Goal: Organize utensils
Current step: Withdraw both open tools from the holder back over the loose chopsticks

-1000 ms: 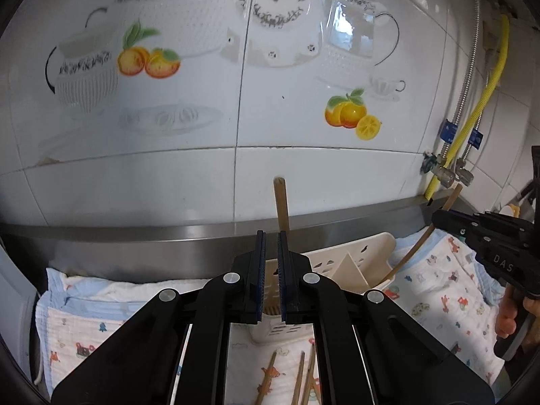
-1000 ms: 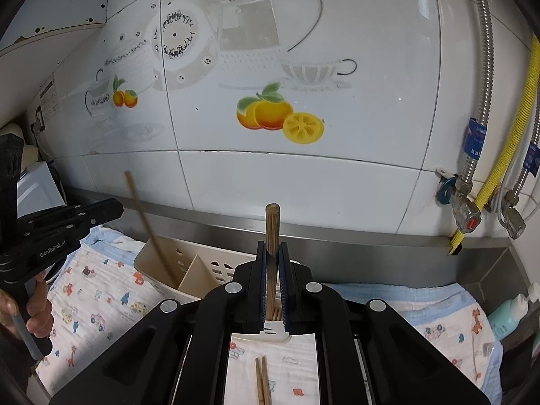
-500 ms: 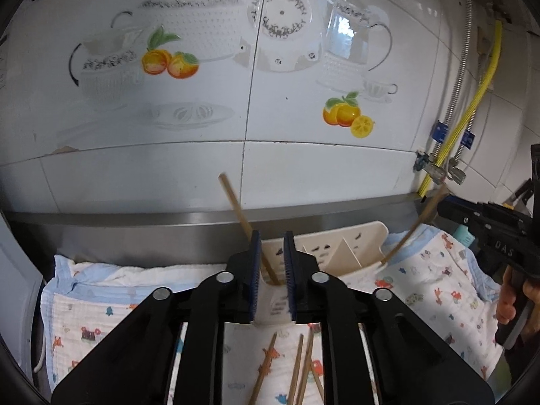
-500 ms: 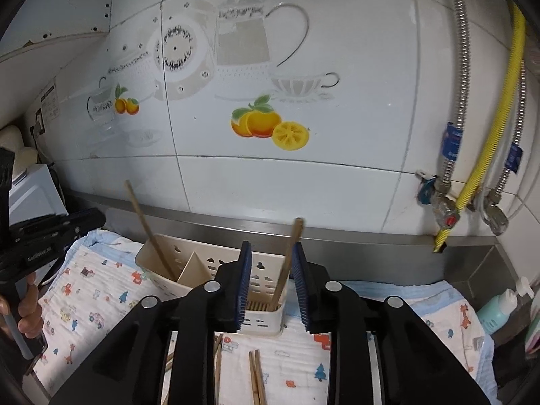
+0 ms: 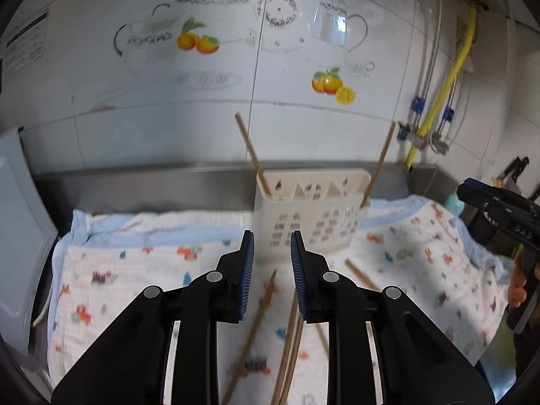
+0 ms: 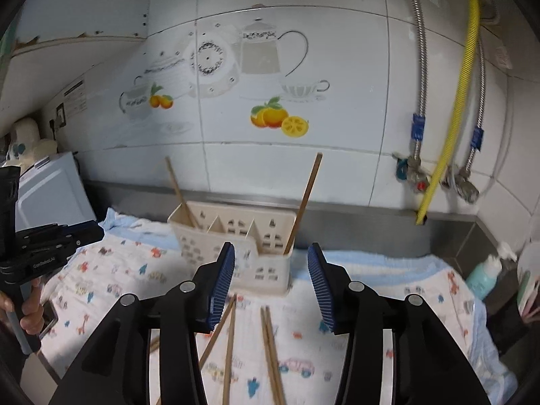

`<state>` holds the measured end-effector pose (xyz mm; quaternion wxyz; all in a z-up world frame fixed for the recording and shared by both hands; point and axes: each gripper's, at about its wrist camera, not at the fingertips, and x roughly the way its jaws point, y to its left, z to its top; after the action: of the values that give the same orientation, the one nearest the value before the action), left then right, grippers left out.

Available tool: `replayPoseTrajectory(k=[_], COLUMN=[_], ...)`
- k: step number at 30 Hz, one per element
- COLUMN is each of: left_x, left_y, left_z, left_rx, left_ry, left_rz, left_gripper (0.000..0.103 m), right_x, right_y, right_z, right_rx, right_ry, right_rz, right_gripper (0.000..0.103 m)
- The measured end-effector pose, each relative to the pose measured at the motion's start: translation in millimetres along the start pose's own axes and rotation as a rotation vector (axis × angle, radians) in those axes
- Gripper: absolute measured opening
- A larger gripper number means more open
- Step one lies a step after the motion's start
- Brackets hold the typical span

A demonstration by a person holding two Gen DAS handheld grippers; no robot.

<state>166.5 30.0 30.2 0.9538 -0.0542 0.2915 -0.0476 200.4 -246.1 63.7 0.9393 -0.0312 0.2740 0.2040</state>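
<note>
A cream plastic utensil holder (image 5: 310,216) (image 6: 236,239) stands on a printed cloth by the wall. One wooden chopstick (image 5: 251,153) (image 6: 179,192) leans in its left compartment, another (image 5: 378,165) (image 6: 305,202) in its right. Several loose chopsticks (image 5: 266,307) (image 6: 268,344) lie on the cloth in front. My left gripper (image 5: 270,276) hangs in front of the holder, jaws opening, nothing between them. My right gripper (image 6: 270,280) is also pulled back from the holder, jaws opening wider and empty. Each gripper shows at the other view's edge, held by a hand.
The printed cloth (image 5: 135,270) (image 6: 405,290) covers the counter. A steel ledge (image 5: 152,182) and tiled wall rise behind. Yellow and braided hoses (image 6: 449,125) hang at right, with a teal bottle (image 6: 486,273). A white appliance (image 6: 50,192) stands at left.
Both grippers were shut on upright chopsticks over the holder, then let go; the chopsticks now lean in the holder. Both grippers have drawn back and their jaws have spread.
</note>
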Motion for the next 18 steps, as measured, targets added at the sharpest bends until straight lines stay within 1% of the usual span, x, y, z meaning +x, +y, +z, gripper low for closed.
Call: replayPoseTrajectory(k=[3,8,11,12,18], left_x=[-5.3,-8.1,-4.3,-2.5,6.3], left_y=[-1.6,-5.5,-7.7,-7.1,-6.0], left_z=[-26.0,-67.0,-92.9,-99.4,-127.8], left_rx=[0.007,0.017,0.028,0.027,0.039], left_ry=[0.03,0.086,0.131,0.145,0.2], left_rz=[-0.011,-0.047,-0.053,-0.059,-0.058], left_gripper=[0.023,0.023,0.023,0.023,0.023], right_x=[-7.9,-17.5,-23.3,-25.4,-28.9], right_y=[3.1,12.4,15.7,17.0,15.5], right_z=[-22.6,-59.0,-74.9,-82.1,-109.1], right_rx=[0.016,0.015,0.011,0.011,0.037], right_ry=[0.016,0.035,0.036,0.037,0.066], right_rz=[0.012,-0.003,-0.019,-0.026,-0.041], right_gripper=[0.045,0.045,0.049,0.05,0.05])
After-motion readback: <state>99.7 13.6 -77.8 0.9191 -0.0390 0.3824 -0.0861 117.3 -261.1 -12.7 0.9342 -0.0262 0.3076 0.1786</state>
